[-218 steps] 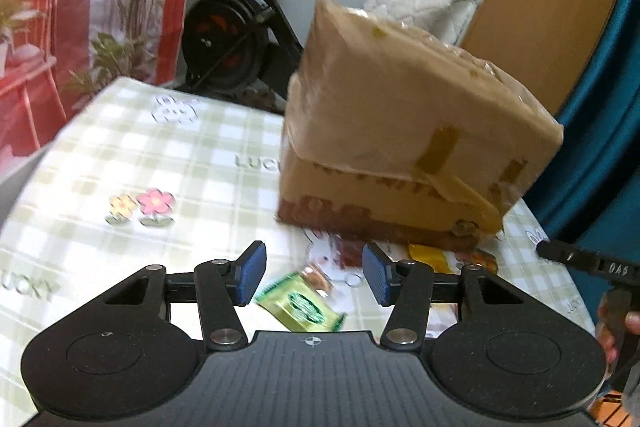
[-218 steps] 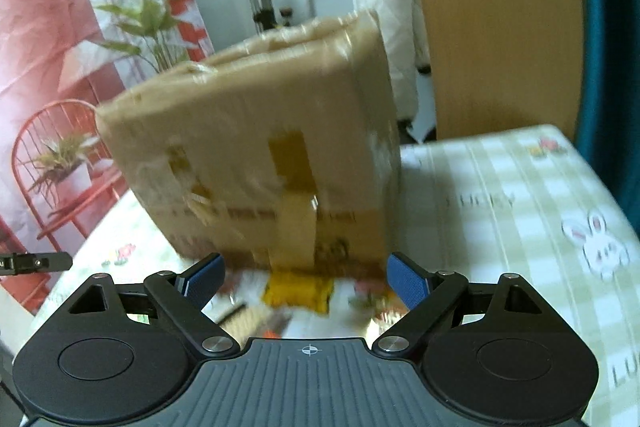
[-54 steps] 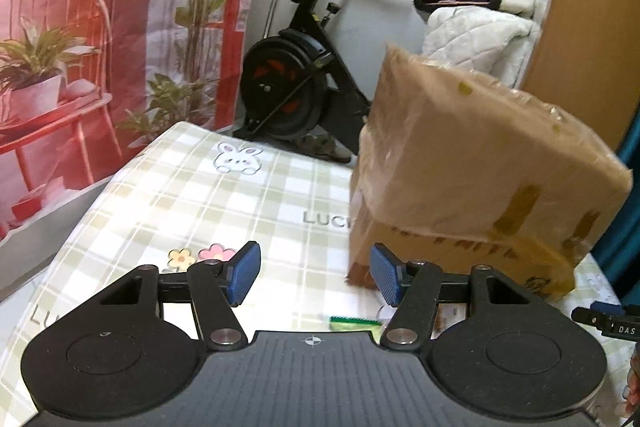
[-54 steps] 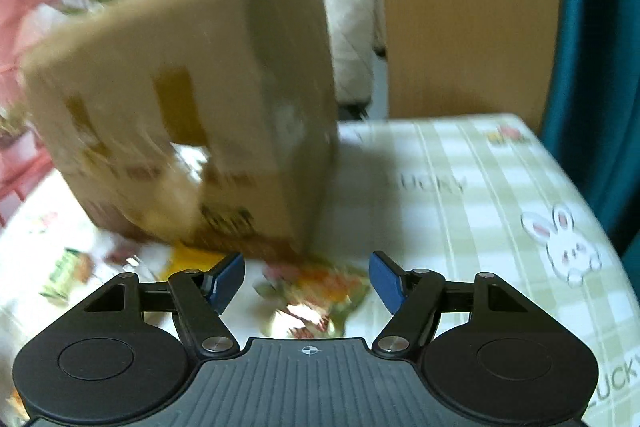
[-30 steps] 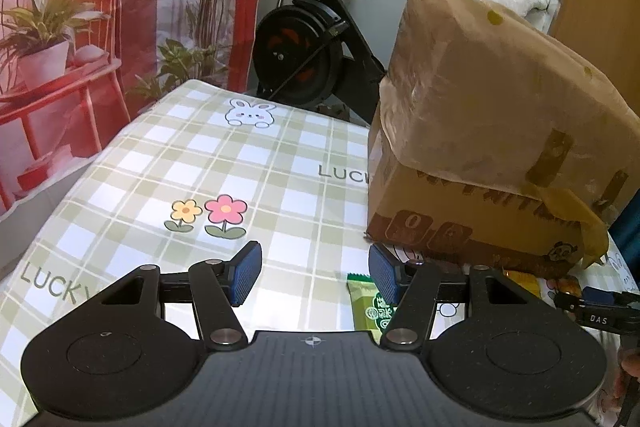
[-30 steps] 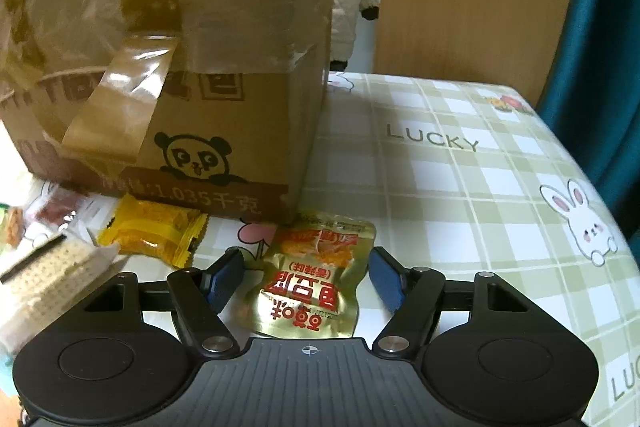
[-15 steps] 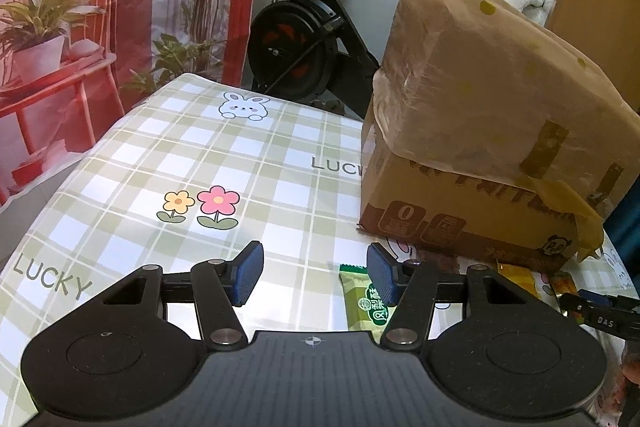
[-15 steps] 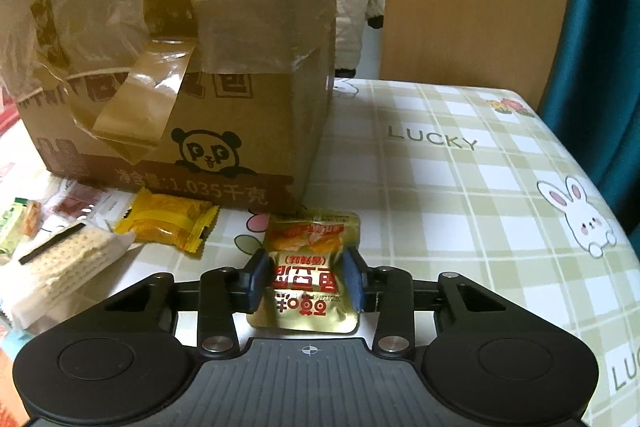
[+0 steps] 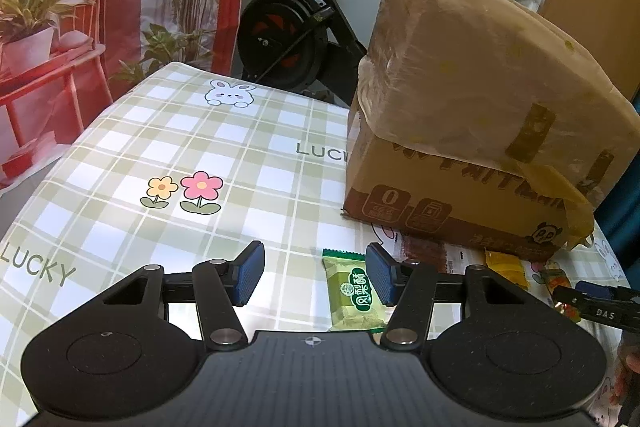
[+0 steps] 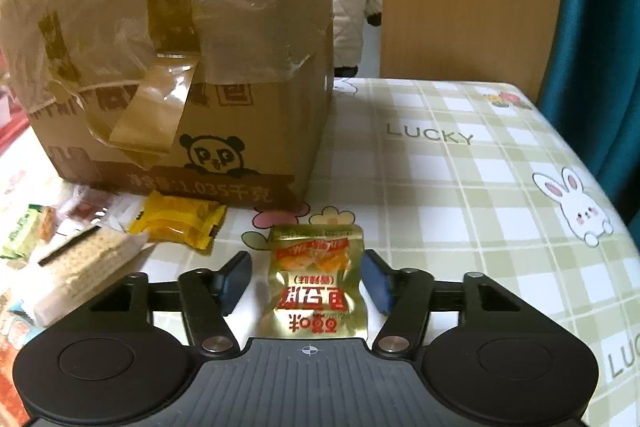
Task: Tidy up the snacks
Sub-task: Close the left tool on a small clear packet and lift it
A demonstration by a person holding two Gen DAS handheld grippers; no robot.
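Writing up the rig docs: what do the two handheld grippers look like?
Both match: left gripper and right gripper have matte black bodies with a ribbed centre plate bearing a small crosshair mark, two round discs, black linkage arms with silver pivot pins, and blue textured pads. No cables or sleeves visible.

I hold both tools angled down: my left gripper (image 9: 314,279) stands apart, while my right gripper (image 10: 306,281) has just been opening.

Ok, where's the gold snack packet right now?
In the right wrist view, the gold snack packet lies on the checked tablecloth between the right tool's open fingers, just in front of the cardboard box's corner.
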